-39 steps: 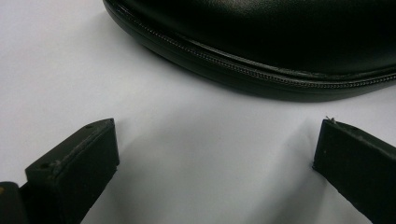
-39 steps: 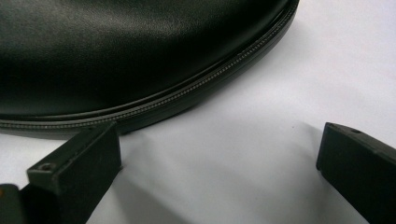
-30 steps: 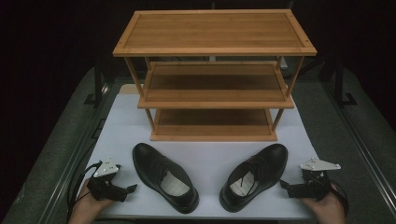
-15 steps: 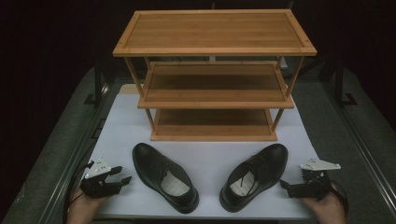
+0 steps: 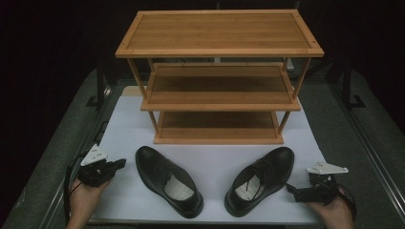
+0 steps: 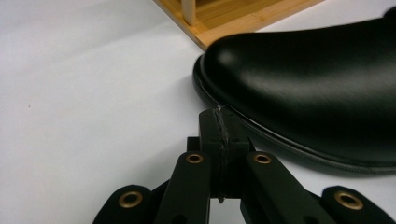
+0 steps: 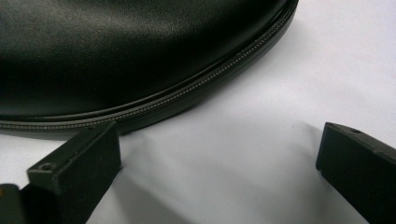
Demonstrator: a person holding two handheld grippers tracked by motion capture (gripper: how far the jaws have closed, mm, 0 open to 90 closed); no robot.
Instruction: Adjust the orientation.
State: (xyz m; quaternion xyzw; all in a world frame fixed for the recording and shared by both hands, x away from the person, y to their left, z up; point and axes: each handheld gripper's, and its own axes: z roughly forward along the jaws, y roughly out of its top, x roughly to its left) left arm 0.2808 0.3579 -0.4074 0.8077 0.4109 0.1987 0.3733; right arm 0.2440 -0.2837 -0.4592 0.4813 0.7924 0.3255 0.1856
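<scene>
Risk note: two grippers beside a pair of shoes, neither shoe gripped.

Left gripper (image 5: 114, 164) has just clenched its jaws on nothing, tips near the toe of the left shoe (image 5: 167, 179) on the white mat (image 5: 210, 157); I judge a sideways nudge could skid that shoe. Right shoe (image 5: 260, 179) lies just beside the right gripper (image 5: 292, 190), whose jaws stand released, one pad against the sole edge; I judge a closing there could pinch the welt and slip. Wooden rack (image 5: 218, 78) stands behind, apart.
</scene>
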